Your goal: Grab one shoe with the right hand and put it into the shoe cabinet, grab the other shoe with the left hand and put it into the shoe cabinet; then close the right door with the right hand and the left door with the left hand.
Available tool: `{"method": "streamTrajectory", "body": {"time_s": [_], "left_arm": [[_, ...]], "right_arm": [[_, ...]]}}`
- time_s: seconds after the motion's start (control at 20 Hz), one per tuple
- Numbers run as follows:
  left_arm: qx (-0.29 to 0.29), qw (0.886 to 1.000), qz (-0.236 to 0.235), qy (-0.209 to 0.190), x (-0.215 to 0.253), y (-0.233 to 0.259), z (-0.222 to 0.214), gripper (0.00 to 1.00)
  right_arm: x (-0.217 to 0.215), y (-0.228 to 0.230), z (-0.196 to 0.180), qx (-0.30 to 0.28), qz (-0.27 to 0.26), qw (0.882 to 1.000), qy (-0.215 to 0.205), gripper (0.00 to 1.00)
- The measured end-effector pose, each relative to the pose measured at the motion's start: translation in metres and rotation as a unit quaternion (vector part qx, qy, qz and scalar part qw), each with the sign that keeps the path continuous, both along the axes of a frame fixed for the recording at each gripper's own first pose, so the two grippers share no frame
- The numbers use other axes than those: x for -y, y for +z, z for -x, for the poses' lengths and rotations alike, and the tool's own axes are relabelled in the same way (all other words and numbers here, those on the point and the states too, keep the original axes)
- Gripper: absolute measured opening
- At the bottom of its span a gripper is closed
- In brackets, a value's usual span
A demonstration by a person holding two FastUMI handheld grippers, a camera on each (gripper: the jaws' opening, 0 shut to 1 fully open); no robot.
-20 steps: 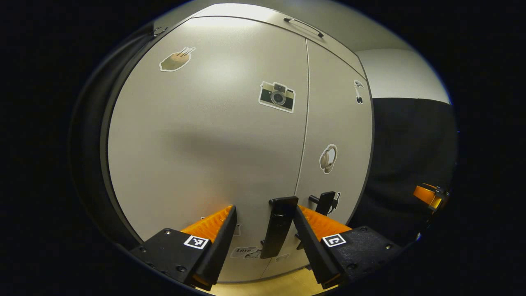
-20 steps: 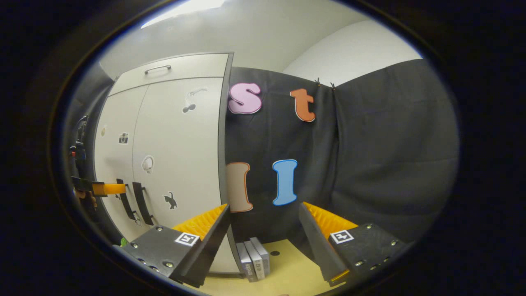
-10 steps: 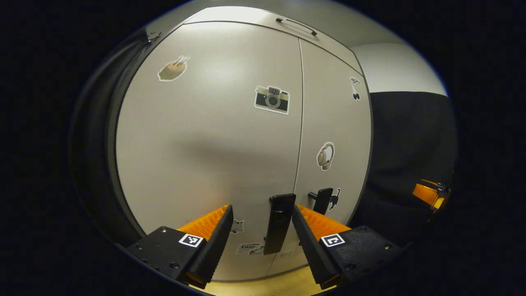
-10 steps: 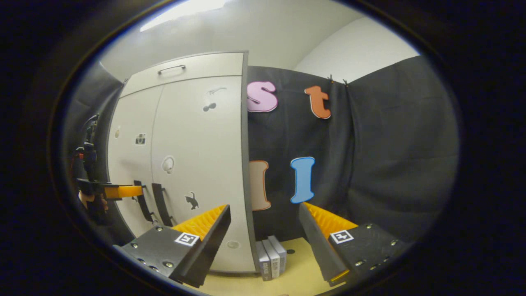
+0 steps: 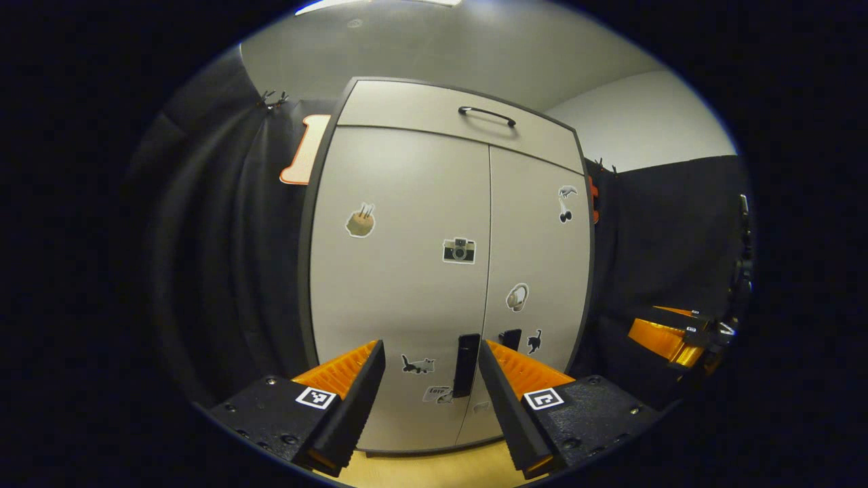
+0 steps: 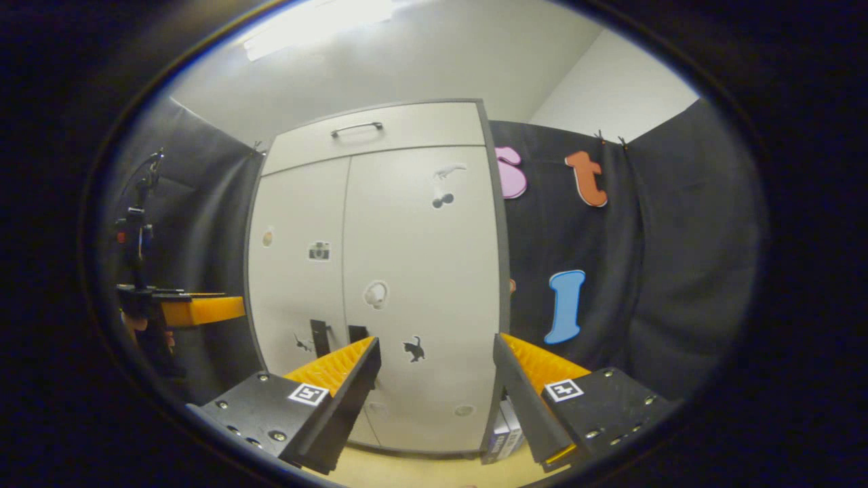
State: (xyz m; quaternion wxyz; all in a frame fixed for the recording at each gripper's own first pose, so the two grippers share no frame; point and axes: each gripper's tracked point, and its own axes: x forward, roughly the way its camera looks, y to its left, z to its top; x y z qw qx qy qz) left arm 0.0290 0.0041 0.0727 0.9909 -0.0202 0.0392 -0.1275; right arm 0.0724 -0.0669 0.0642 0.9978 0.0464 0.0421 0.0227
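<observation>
The grey shoe cabinet point(image 5: 407, 285) stands straight ahead with its left door point(image 5: 400, 271) and right door point(image 5: 539, 271) both shut, so its inside is hidden. Two black handles, the left-door handle point(image 5: 466, 356) and the right-door handle point(image 5: 510, 337), sit by the centre seam. My left gripper point(image 5: 431, 344) is open and empty, a good way back from the left-door handle. My right gripper point(image 6: 437, 339) is open and empty too, facing the cabinet point(image 6: 420, 271) from a distance. At the right of the left gripper view floats the right gripper point(image 5: 651, 333); the right gripper view has the left gripper point(image 6: 224, 310) at its left.
A drawer front with a black handle point(image 5: 486, 115) tops the cabinet. Several grey books or boxes point(image 6: 505, 434) stand on the wooden floor point(image 5: 434, 468) against the cabinet's right side. Black cloth walls close in both sides.
Both grippers have drawn back from the cabinet, which now looks smaller and whole. The left gripper has moved away from the left-door handle. The right view has swung left onto the cabinet.
</observation>
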Motion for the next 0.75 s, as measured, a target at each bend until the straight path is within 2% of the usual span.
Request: {"method": "streamTrajectory", "body": {"time_s": [0.2, 0.5, 0.75], "left_arm": [[0.016, 1.000, -0.005, 0.016, -0.010, 0.018, 0.033, 0.86], [0.026, 1.000, -0.002, 0.017, -0.007, 0.029, 0.063, 0.85], [0.030, 0.999, -0.002, 0.012, -0.002, 0.030, 0.068, 0.86]], "right_arm": [[-0.033, 0.023, 0.010, 0.015, -0.005, 0.999, 0.028, 1.00], [-0.047, 0.045, 0.027, 0.036, -0.002, 0.999, 0.026, 0.97], [-0.047, 0.050, 0.038, 0.043, 0.005, 0.999, 0.020, 1.00]]}}
